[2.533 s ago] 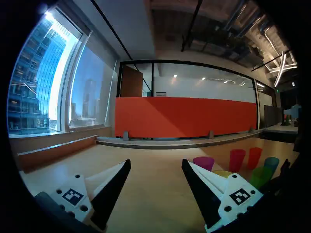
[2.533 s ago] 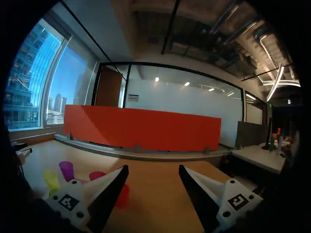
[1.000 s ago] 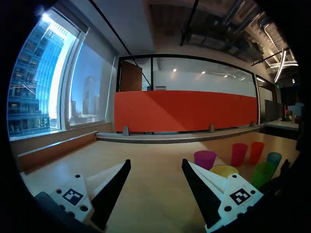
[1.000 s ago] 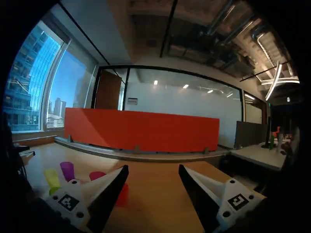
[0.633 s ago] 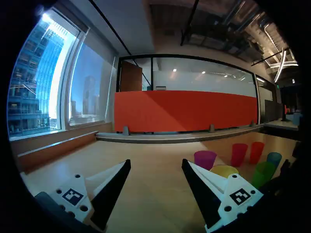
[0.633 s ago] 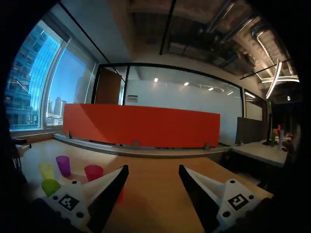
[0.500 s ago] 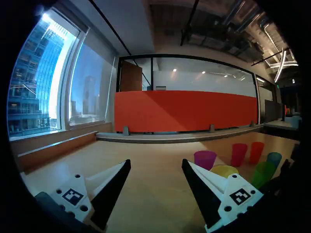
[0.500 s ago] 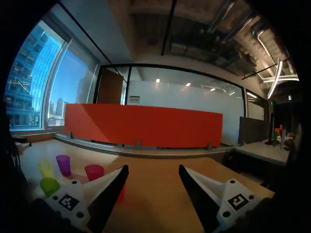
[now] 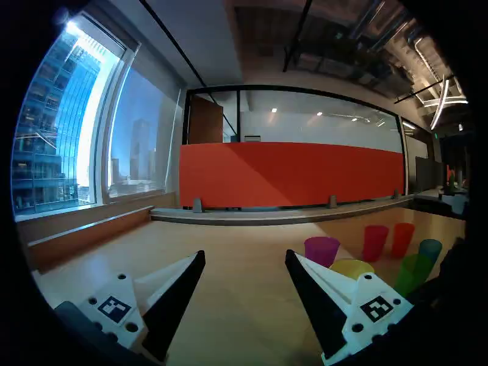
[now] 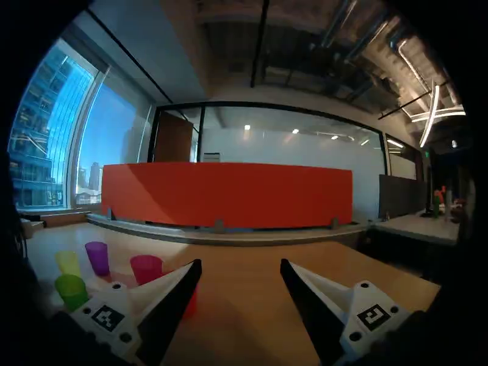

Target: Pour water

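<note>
Gaping left tongs, right tongs, empty

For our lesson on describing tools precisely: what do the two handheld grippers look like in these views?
The left gripper and right gripper look alike: two tapering white fingers with black inner faces, narrowing to points. Each finger carries a square black-and-white marker with small dark holes around it.
</note>
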Demonstrator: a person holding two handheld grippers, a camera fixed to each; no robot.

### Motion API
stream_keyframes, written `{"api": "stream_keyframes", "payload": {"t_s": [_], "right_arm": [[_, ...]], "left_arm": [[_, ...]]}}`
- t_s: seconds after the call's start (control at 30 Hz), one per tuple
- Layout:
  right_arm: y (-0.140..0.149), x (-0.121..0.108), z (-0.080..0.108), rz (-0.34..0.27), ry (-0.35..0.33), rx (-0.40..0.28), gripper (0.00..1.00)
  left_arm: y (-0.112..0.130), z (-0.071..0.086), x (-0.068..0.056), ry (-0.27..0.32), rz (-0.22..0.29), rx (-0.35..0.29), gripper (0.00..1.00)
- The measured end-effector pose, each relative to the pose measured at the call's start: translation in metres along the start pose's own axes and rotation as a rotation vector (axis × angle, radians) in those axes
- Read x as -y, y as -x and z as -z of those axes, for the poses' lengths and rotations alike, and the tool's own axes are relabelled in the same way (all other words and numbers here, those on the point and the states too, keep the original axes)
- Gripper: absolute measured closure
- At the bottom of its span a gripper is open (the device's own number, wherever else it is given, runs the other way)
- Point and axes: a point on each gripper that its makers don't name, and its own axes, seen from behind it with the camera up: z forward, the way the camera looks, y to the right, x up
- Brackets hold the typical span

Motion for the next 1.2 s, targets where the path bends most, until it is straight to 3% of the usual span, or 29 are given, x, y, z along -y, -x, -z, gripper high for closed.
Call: {"api": "stream_keyframes", "payload": {"t_s": [0.5, 1.2], "right_arm": [[0.019, -0.016, -0.004, -0.033, 0.026, 0.023, 0.0], [0.023, -0.012, -0.005, -0.023, 0.017, 0.04, 0.0]], "left_arm": [[0.0, 0.001, 0.0, 0.0, 0.0, 0.0, 0.02], [0.0, 0.0, 0.0, 0.0, 0.0, 0.0, 0.02]]}}
